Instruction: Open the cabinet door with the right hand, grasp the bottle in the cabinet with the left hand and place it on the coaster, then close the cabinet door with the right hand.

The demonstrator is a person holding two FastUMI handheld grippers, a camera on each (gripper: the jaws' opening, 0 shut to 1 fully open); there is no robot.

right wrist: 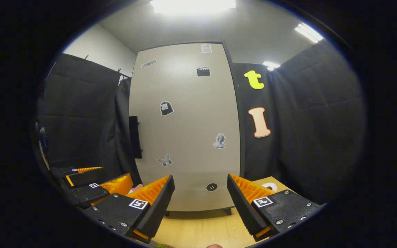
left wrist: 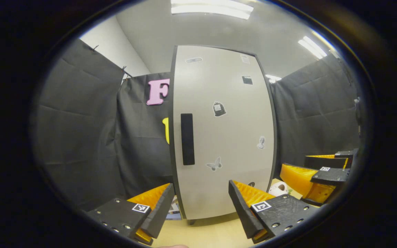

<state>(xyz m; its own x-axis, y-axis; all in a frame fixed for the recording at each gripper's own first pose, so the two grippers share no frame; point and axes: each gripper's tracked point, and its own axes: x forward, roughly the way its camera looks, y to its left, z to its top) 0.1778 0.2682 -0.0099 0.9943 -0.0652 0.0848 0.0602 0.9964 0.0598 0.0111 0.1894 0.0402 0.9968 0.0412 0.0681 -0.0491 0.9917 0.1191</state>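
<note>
Booth wall: black cloth [left wrist: 81,131] is hanging at the far left of the left gripper view and running behind the cabinet to the right side.
Left gripper [left wrist: 201,210]: its two fingers are standing spread apart at the bottom of its own view, gripping nothing, and pointing at the lower part of the door; in the right gripper view it is showing at the lower left, just beside the right gripper's finger.
Table [left wrist: 205,234]: pale wood is showing between the left gripper's fingers, running up to the foot of the cabinet.
Cabinet [left wrist: 222,137]: it is standing upright on the table with its light grey door [right wrist: 188,131] lying shut, facing both cameras.
Handle [left wrist: 187,139]: a dark upright bar is sitting on the door near its left edge.
Stickers: several small ones are dotting the door, among them a butterfly [left wrist: 214,164] low down.
Bottle: the shut door is hiding the inside of the cabinet, so I cannot tell where it is standing.
White object [left wrist: 278,188]: something small and rounded is lying on the table just right of the cabinet; too small to identify.
Right gripper [right wrist: 201,206]: its fingers are standing wide apart with nothing between them, aimed at the bottom of the door; in the left gripper view it is showing at the right edge.
</note>
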